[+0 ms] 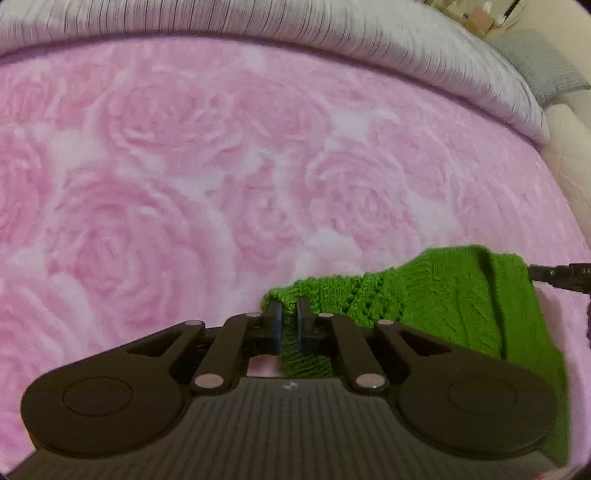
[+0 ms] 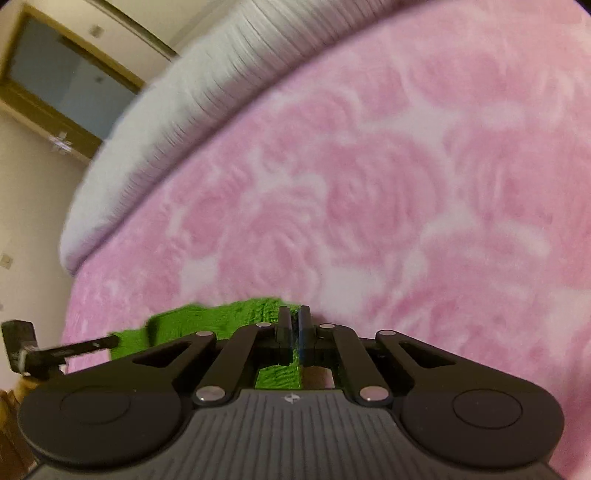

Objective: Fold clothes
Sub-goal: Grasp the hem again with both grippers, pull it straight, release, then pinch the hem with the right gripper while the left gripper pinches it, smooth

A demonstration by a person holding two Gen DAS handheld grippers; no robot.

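A bright green knitted garment (image 1: 436,295) hangs stretched between both grippers above a pink rose-patterned blanket (image 1: 184,166). My left gripper (image 1: 289,308) is shut on one corner of the knit, and the fabric runs off to the right and down. At the right edge of the left wrist view the tip of the other gripper (image 1: 554,275) pokes into the cloth. In the right wrist view my right gripper (image 2: 294,314) is shut on the green garment (image 2: 207,317), which trails left towards the left gripper's tip (image 2: 74,347).
A grey-white striped duvet (image 1: 295,26) lies bunched along the far edge of the blanket. A grey pillow (image 1: 535,62) sits at the far right. The right wrist view shows a cream wall and a wood-framed door (image 2: 66,81) beyond the pink blanket (image 2: 406,184).
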